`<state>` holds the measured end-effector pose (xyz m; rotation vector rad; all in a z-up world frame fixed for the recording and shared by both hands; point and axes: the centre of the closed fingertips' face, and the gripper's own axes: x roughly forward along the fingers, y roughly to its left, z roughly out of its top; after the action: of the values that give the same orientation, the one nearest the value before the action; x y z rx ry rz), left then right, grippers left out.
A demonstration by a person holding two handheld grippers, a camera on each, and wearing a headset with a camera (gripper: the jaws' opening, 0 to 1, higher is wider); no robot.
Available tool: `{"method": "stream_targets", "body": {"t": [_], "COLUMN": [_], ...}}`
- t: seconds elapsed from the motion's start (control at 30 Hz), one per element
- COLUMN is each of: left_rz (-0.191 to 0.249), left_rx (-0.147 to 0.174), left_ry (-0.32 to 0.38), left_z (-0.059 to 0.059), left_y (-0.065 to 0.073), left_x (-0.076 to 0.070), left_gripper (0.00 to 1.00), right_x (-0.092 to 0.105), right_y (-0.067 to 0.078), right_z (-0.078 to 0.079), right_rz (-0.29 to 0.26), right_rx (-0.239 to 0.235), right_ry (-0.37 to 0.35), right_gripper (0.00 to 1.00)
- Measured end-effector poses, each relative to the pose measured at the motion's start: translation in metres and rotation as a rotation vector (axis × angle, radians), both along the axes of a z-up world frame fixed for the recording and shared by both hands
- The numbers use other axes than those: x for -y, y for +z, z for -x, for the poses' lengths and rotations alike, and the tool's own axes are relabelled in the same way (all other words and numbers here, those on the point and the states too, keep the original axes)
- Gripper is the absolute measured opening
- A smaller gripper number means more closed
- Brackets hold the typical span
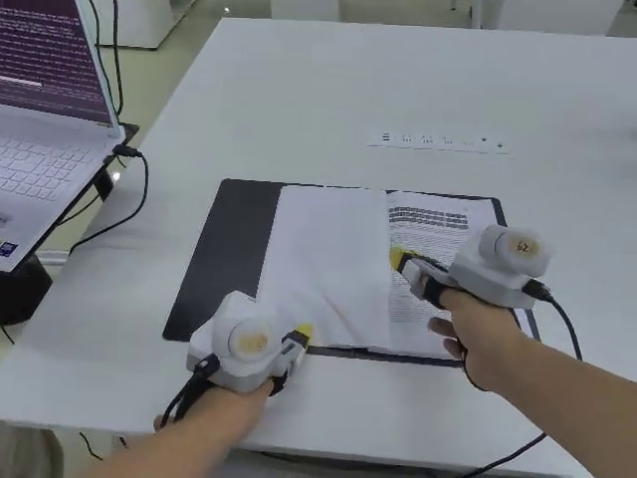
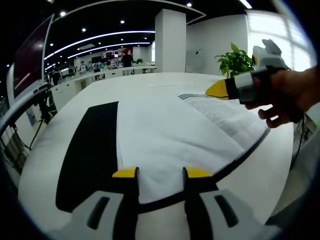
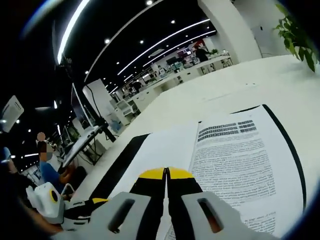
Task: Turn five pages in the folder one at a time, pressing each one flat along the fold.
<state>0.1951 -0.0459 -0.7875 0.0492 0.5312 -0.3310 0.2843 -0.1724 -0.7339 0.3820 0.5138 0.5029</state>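
Note:
The folder (image 1: 224, 249) lies open on the white table, its black inner cover bare at the left. A turned white page (image 1: 328, 259) lies over the left half, slightly rumpled, and a printed page (image 1: 443, 234) shows on the right. My left gripper (image 1: 301, 334) sits at the folder's near edge, open, with the white page's (image 2: 165, 135) near edge between its yellow fingertips (image 2: 125, 173). My right gripper (image 1: 398, 259) is shut, its tips (image 3: 165, 173) down on the paper beside the fold, next to the printed page (image 3: 235, 155). The right gripper (image 2: 220, 90) also shows in the left gripper view.
An open laptop (image 1: 40, 129) stands at the table's left edge with cables (image 1: 134, 194) trailing toward the folder. A white power strip (image 1: 438, 141) lies beyond the folder. A potted plant (image 2: 235, 60) stands far off. My left gripper (image 3: 50, 200) appears low left in the right gripper view.

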Motion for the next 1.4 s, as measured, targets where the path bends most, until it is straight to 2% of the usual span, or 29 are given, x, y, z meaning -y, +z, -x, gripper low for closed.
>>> {"method": "stream_targets", "body": {"t": [0.1,0.27,0.3,0.33,0.37,0.5,0.53,0.73,1.03,1.4], "left_rz": [0.004,0.015,-0.001,0.015,0.013,0.012,0.01,0.009,0.008,0.01], "left_rx": [0.006,0.012,0.031,0.018,0.019,0.021,0.022,0.023,0.024,0.026], "left_ry": [0.001,0.009,-0.003,0.009,0.007,0.007,0.005,0.005,0.003,0.003], "left_z": [0.0,-0.002,-0.004,-0.003,-0.003,-0.003,-0.003,-0.003,-0.003,-0.002], "left_y": [0.0,-0.003,-0.001,-0.003,-0.002,-0.002,-0.002,-0.002,-0.003,-0.002], "left_x": [0.0,-0.001,-0.002,-0.002,-0.001,-0.001,0.0,0.0,0.001,0.001], "left_gripper": [0.34,0.34,0.34,0.34,0.34,0.34,0.34,0.34,0.34,0.34], "right_x": [-0.012,-0.016,-0.017,-0.017,-0.016,-0.015,-0.015,-0.01,-0.009,-0.012], "right_y": [-0.006,-0.022,-0.024,-0.025,-0.027,-0.034,-0.031,-0.033,-0.048,-0.05], "right_z": [-0.008,-0.021,-0.024,-0.025,-0.029,-0.041,-0.047,-0.073,-0.118,-0.144], "right_rz": [0.073,0.169,0.182,0.199,0.218,0.214,0.209,0.198,0.223,0.235], "right_rx": [0.028,0.038,0.039,0.045,0.052,0.034,0.049,0.045,0.048,0.041], "right_ry": [0.064,0.086,0.094,0.097,0.099,0.081,0.071,0.031,0.034,0.033], "right_gripper": [0.0,0.0,0.0,0.0,0.0,0.0,0.0,0.0,0.0,0.0]}}
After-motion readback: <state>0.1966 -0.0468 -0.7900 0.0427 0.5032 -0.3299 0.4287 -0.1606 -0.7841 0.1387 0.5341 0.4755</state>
